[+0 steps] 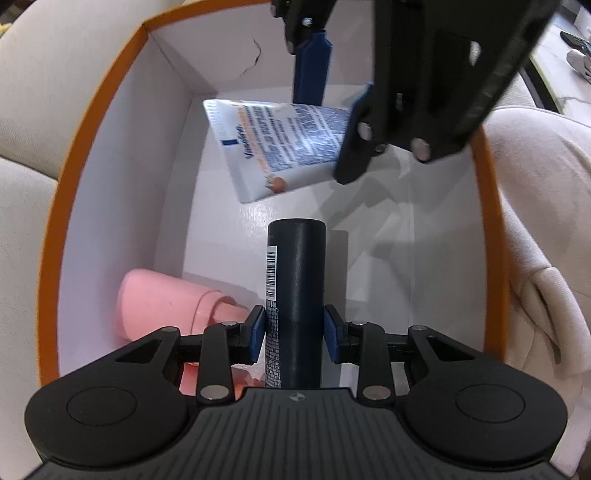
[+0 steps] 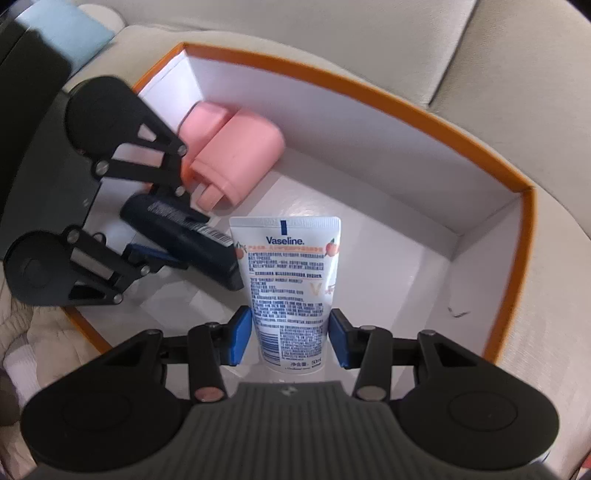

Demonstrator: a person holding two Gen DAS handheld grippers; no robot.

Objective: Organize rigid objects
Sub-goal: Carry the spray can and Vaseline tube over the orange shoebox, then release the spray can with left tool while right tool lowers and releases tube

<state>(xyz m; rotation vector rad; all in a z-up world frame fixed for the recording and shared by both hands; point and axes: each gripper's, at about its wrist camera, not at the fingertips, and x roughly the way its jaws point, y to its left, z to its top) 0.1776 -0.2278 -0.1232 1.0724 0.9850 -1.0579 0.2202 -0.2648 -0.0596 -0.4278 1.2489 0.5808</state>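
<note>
Both grippers are inside a white box with an orange rim (image 1: 74, 155), which also shows in the right wrist view (image 2: 406, 99). My left gripper (image 1: 294, 338) is shut on a dark navy cylindrical bottle (image 1: 297, 295) with a barcode, seen again in the right wrist view (image 2: 184, 236). My right gripper (image 2: 291, 334) is shut on a white Vaseline tube (image 2: 290, 280), held over the box floor; the left wrist view shows the tube (image 1: 273, 147) too. A pink container (image 2: 229, 155) lies in the box corner beside the left gripper, also visible in the left wrist view (image 1: 162, 302).
The box sits on a beige sofa cushion (image 2: 498, 74). A light blue item (image 2: 70, 29) lies beyond the box at the upper left. Beige fabric (image 1: 535, 221) lies against the box's right side.
</note>
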